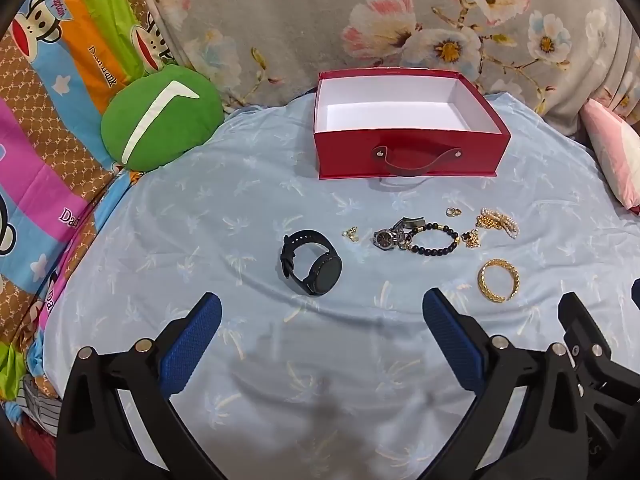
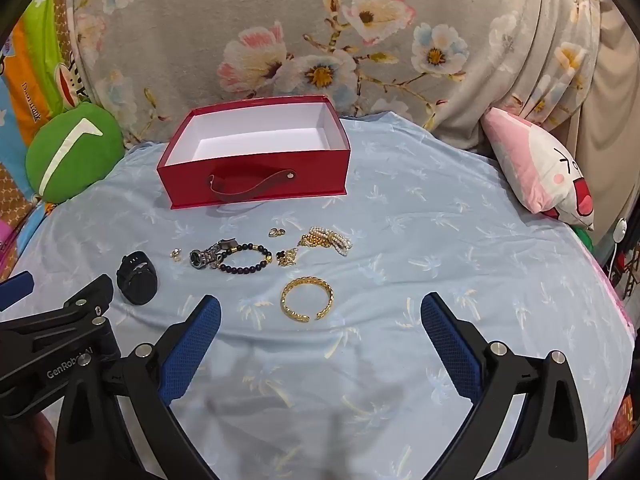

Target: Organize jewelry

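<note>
Jewelry: black watch (image 1: 312,262), silver watch (image 1: 386,237), beaded bracelet (image 1: 436,238), pearl strands (image 1: 498,222), gold bangle (image 1: 499,280) — loose on the blue sheet (image 1: 240,208)
Red box (image 1: 408,156): behind them, open, nothing inside
Left gripper (image 1: 320,312): spread wide, holding nothing — black watch just ahead
Right gripper (image 2: 320,312): spread wide, holding nothing, gold bangle just ahead
</note>
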A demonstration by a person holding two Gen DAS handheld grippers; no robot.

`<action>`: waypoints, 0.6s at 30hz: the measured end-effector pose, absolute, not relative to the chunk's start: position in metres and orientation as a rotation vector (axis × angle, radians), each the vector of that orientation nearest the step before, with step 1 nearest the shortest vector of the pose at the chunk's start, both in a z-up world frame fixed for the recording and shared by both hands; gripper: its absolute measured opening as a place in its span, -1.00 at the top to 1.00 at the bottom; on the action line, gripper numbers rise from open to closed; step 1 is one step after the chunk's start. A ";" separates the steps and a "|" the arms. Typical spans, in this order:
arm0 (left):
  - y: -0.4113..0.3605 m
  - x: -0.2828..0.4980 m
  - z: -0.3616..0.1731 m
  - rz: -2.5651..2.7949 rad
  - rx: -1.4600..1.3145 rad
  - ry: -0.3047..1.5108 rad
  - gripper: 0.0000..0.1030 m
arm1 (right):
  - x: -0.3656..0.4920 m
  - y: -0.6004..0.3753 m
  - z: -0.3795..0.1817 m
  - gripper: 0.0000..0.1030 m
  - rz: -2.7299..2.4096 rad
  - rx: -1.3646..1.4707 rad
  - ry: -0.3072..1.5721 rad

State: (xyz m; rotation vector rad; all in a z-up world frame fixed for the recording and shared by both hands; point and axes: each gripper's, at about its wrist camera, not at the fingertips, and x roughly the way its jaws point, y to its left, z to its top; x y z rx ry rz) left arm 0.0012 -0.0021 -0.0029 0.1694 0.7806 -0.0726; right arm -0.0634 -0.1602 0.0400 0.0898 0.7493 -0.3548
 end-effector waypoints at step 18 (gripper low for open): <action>-0.002 0.003 -0.012 -0.067 0.161 0.803 -0.91 | -0.061 -0.162 0.041 -0.90 -0.354 0.093 0.759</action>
